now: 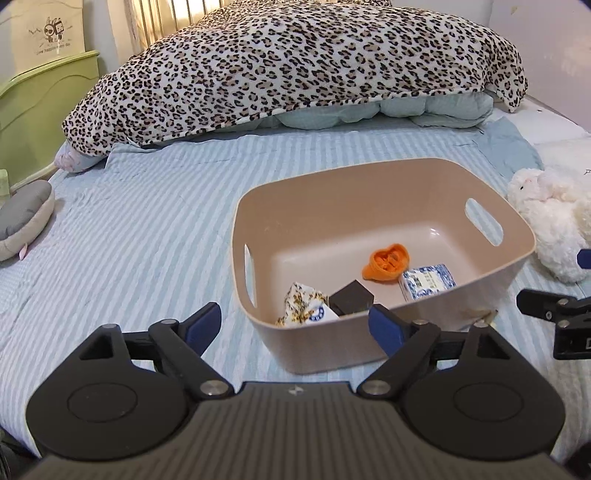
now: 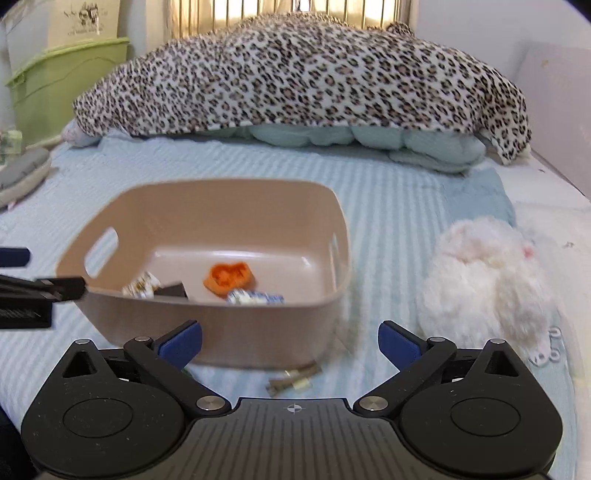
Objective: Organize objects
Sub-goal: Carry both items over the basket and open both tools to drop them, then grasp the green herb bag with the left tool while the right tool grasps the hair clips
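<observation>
Right wrist view blurred; small items hard to read. Left gripper (image 1: 293,325) fingers spread, empty, at the beige bin's (image 1: 388,332) near wall. Bin sits on striped bedsheet (image 1: 147,240); inside, left to right: floral packet (image 1: 306,304) half hidden by rim, dark box (image 1: 351,297), orange piece (image 1: 386,262), blue-white carton (image 1: 428,282). Right gripper (image 2: 290,341) spread, empty. Indistinct small packet (image 2: 291,378) lies outside the bin; white plush toy (image 2: 487,280) beside it.

- Bed (image 1: 147,229), blue-striped sheet, fills centre.
- Leopard-print blanket (image 1: 295,62), upper centre.
- Green cabinet (image 1: 40,107), upper left.
- Backlit curtain (image 2: 258,14), top.
</observation>
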A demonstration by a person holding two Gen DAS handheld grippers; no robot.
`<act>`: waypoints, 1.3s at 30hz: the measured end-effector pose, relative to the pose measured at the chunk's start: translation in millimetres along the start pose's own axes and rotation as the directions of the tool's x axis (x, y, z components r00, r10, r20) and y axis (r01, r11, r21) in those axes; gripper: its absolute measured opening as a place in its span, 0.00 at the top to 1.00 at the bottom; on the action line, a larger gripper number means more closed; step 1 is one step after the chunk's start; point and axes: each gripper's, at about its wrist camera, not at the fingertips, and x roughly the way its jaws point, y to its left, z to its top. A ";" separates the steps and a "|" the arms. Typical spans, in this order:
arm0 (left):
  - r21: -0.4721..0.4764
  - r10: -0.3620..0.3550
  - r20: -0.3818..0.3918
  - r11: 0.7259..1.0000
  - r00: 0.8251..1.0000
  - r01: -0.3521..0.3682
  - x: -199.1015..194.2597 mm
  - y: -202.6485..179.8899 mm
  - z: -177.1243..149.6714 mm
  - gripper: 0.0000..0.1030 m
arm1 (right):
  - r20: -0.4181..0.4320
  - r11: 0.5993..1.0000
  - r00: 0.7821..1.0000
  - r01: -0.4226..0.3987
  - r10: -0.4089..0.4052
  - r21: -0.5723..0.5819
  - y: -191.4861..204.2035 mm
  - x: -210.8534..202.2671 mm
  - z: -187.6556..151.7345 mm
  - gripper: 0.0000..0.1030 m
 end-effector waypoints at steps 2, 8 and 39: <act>0.000 -0.003 -0.006 1.000 1.000 0.003 -1.7 -2.9 -6.1 0.15 | -0.030 1.000 1.000 0.009 -0.009 -0.006 -3.2 4.0 -7.3 0.00; 0.023 -0.022 -0.068 0.999 0.997 0.024 11.3 -17.6 -27.3 0.15 | -0.080 1.000 0.997 -0.006 0.008 0.021 -10.5 12.4 -23.5 0.00; -0.127 -0.220 -0.206 0.972 0.953 0.196 87.5 -46.2 -61.1 0.65 | -0.214 0.999 0.976 0.037 -0.038 -0.009 -14.2 71.8 -56.3 0.00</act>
